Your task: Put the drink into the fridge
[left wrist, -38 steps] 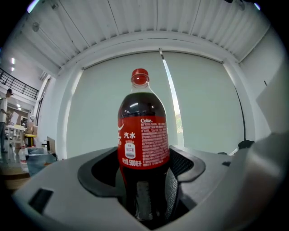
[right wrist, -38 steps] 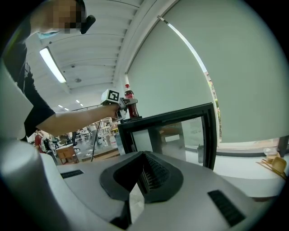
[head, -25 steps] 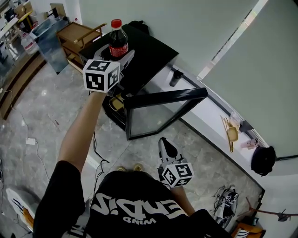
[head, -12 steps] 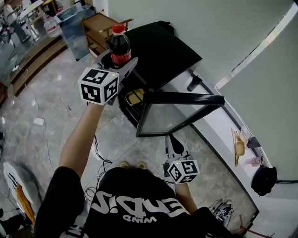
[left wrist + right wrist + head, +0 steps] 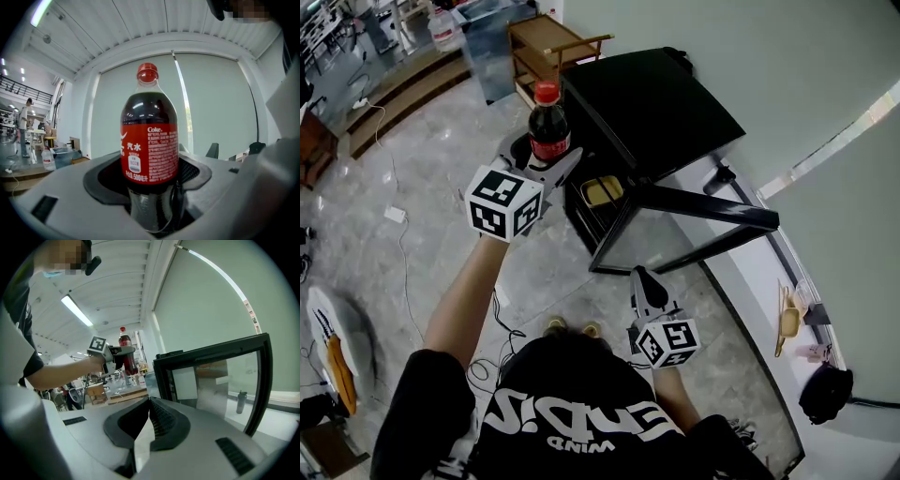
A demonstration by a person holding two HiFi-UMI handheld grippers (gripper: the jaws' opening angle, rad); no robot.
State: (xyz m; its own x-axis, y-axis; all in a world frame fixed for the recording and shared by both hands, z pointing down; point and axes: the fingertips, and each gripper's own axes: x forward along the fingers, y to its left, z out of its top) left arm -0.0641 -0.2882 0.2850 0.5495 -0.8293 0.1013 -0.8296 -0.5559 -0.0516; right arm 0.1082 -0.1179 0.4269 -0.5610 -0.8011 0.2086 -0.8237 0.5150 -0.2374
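Note:
A cola bottle (image 5: 548, 124) with a red cap and red label stands upright in my left gripper (image 5: 546, 157), which is shut on its lower body. In the left gripper view the bottle (image 5: 150, 150) fills the middle, clamped between the jaws. It hangs just left of the black fridge (image 5: 649, 111), near its open front. The fridge's glass door (image 5: 680, 236) stands swung open. My right gripper (image 5: 643, 284) is low, beside the door's near edge, shut with nothing in it. The right gripper view shows the door (image 5: 220, 380) and the held bottle (image 5: 127, 357).
Something yellow (image 5: 603, 192) lies inside the fridge. A wooden cart (image 5: 555, 45) stands behind it, with a water jug (image 5: 442, 28) further left. A dark flask (image 5: 719, 175) sits on the window ledge. Cables (image 5: 394, 214) run over the grey floor.
The left gripper has carried the bottle from over the fridge's top to a spot left of its open front. The right gripper has stayed low by the door.

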